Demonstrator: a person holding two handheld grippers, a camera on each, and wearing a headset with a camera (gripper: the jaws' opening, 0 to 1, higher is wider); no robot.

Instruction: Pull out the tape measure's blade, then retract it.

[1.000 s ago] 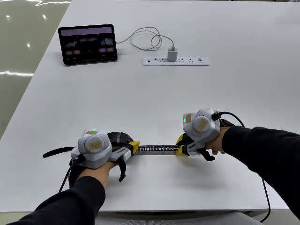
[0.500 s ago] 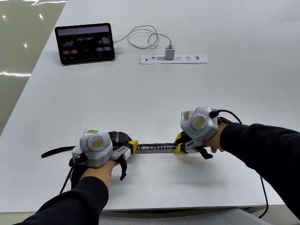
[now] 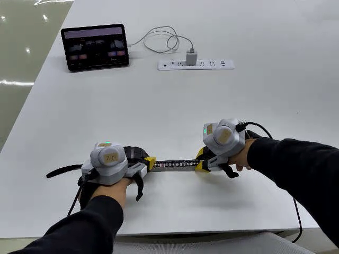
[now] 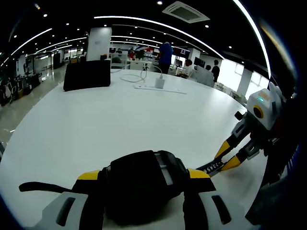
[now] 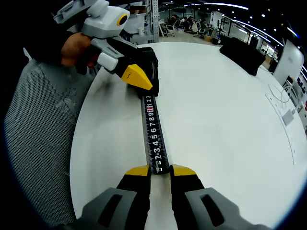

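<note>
L gripper (image 4: 144,174) clamps stiff case (image 4: 139,194) nr bench (image 3: 222,100) front edge; R gripper (image 5: 159,171) pinches blade (image 5: 153,129) tip: thin, prob springy

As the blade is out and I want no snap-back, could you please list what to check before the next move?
1. Left gripper shut on the tape measure case: ok.
2. Right gripper shut on the end of the blade: ok.
3. Blade runs straight between the grippers, no kink: ok.
4. Tablet and power strip sit far up the table, away from the blade: ok.
5. Blade lock position: cannot tell.
</note>
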